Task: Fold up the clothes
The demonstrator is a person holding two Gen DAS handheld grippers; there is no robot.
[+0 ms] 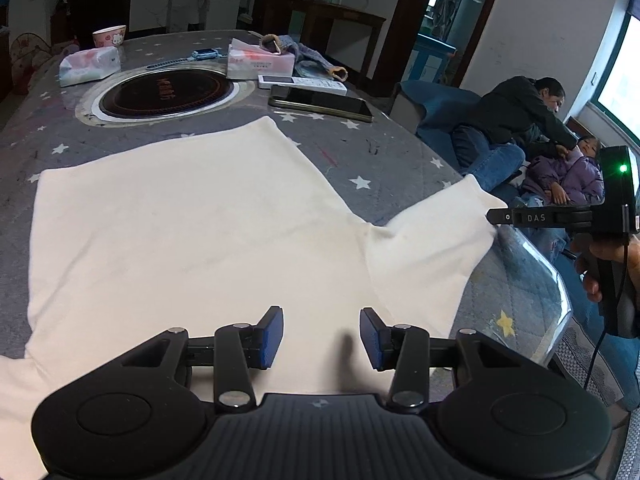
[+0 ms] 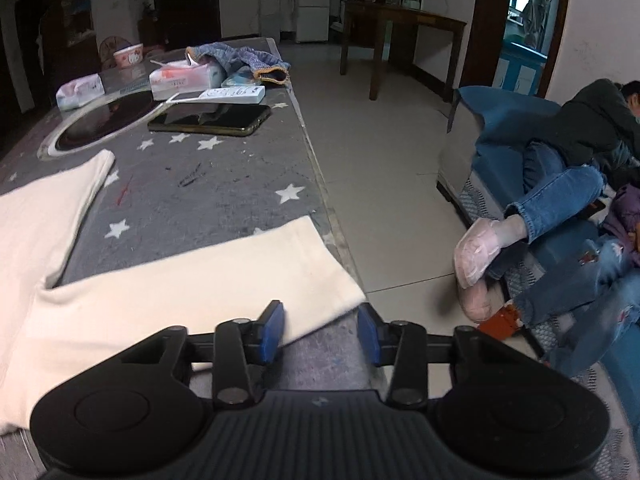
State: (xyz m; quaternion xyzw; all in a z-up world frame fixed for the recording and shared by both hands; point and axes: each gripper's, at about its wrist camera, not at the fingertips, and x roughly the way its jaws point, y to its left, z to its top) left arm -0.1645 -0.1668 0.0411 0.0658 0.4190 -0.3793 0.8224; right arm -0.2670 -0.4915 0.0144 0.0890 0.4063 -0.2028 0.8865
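A cream long-sleeved top [image 1: 192, 216] lies flat on the grey star-print table cover [image 1: 380, 160]. My left gripper [image 1: 322, 336] is open and empty, low over the top's near edge. The top's right sleeve [image 1: 432, 240] reaches toward the table's right edge. My right gripper [image 1: 496, 216] shows there side-on at the sleeve's cuff. In the right wrist view the right gripper [image 2: 322, 334] is open, its jaws astride the near corner of the sleeve [image 2: 200, 284] cuff, not closed on it.
At the far end of the table are a round inset hob [image 1: 164, 94], a phone [image 1: 320, 102], a remote [image 1: 302, 83], tissue packs [image 1: 260, 62], a bowl [image 1: 110, 36] and a knitted item [image 2: 240, 58]. The table's right edge [image 2: 320, 184] drops to the floor. Two people sit on a blue sofa [image 1: 532, 152] at right.
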